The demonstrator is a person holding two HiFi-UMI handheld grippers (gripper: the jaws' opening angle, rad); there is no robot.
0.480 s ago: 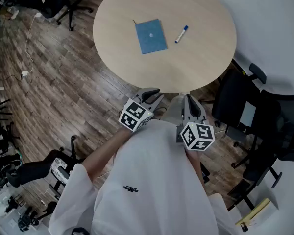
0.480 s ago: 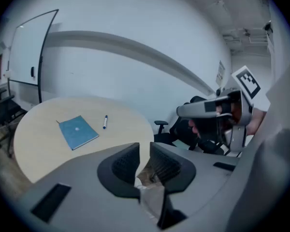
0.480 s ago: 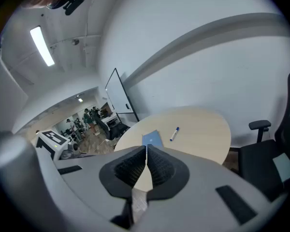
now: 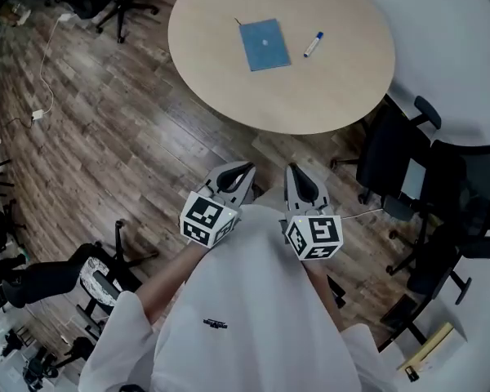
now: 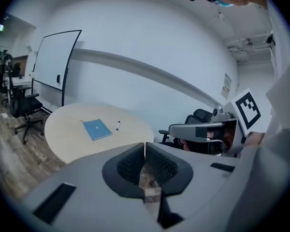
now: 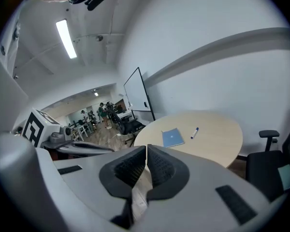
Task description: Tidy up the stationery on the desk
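L tongs (image 4: 245, 169) & R tongs (image 4: 292, 171) both closed, empty, lower centre; flat blue notebook (image 4: 265, 44), white-blue marker pen (image 4: 314, 44) on round beige wooden desk (image 4: 327, 88), top.

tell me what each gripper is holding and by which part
Nothing: the left gripper and right gripper are both shut and empty, short of the table.
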